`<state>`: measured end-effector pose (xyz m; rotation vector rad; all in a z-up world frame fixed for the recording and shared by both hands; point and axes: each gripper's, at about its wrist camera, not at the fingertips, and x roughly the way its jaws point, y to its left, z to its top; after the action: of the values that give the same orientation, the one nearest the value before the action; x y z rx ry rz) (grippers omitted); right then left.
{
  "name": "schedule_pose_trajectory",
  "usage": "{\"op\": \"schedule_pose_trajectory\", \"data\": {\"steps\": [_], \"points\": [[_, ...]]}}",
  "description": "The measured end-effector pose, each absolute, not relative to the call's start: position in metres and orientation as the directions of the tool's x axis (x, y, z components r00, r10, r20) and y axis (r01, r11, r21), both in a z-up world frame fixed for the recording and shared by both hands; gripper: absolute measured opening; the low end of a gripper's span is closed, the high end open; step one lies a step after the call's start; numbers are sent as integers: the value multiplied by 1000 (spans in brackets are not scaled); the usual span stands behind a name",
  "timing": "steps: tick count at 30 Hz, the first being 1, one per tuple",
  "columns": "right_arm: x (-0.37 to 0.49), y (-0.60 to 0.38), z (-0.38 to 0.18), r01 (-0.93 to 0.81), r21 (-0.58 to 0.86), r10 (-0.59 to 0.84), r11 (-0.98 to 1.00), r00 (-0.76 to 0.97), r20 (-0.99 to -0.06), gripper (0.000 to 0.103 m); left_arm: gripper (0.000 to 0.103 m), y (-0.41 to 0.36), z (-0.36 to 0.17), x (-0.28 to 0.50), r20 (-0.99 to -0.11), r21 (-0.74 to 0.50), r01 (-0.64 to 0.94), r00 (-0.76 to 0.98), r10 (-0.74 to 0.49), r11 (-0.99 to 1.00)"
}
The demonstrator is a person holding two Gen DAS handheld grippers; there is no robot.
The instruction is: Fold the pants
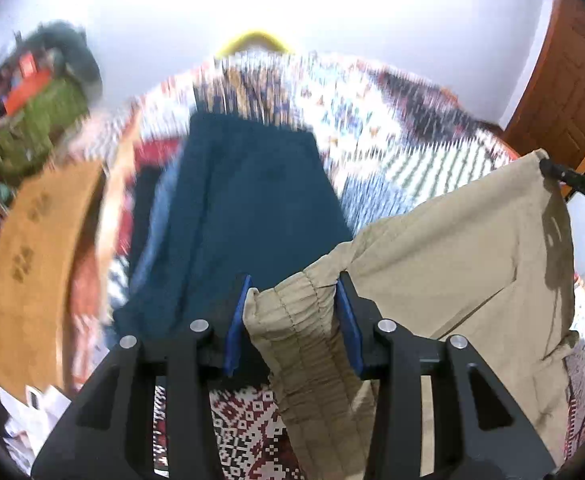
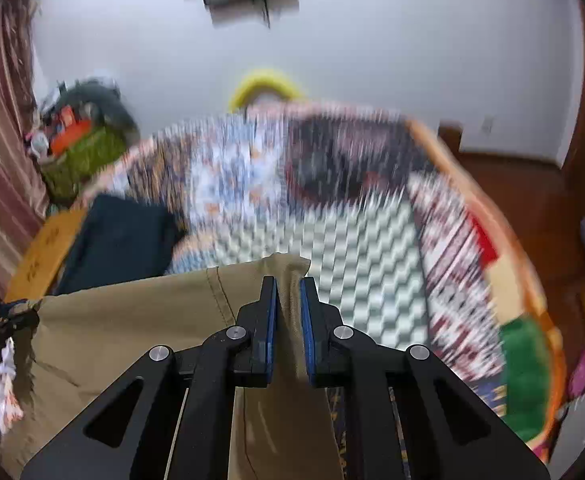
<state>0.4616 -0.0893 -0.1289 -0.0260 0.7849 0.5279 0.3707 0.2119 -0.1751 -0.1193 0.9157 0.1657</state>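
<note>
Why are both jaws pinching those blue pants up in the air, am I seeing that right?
Not quite: the held pants are beige, not blue. The left wrist view shows the left gripper shut on their elastic waistband; the blue pants lie flat on the bed. The right gripper pinches beige cloth too.

Bed, left edge: folded dark blue garment [image 1: 236, 208] beside a mustard cloth [image 1: 40, 256]; both lie flat, low obstacles.
Bed, middle and right: patterned bedspread [image 2: 364, 248] bare, open passage above it.
Bed, far left corner: green heap of clutter [image 1: 36, 128], tall, blocks that side.
Bed, far edge: yellow hanger [image 2: 266, 84] against the wall.
Between the grippers: khaki pants [image 1: 452, 248] stretched, closing the gap from the left gripper [image 1: 294, 316] to the right gripper [image 2: 288, 328].
</note>
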Motion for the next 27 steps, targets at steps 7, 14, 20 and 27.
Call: {"op": "schedule_pose_trajectory", "data": {"steps": [7, 14, 20, 27], "points": [[426, -101, -49, -467, 120, 450, 876, 702, -552, 10, 41, 194, -116, 346, -717, 23, -155, 686, 125, 988], [368, -130, -49, -492, 127, 475, 861, 691, -544, 10, 41, 179, -113, 304, -721, -2, -93, 690, 63, 996], [315, -155, -60, -497, 155, 492, 854, 674, -551, 10, 42, 152, -117, 253, -718, 42, -35, 694, 54, 999], [247, -179, -86, -490, 156, 477, 858, 647, -595, 10, 43, 137, -131, 199, -723, 54, -12, 689, 47, 998]]}}
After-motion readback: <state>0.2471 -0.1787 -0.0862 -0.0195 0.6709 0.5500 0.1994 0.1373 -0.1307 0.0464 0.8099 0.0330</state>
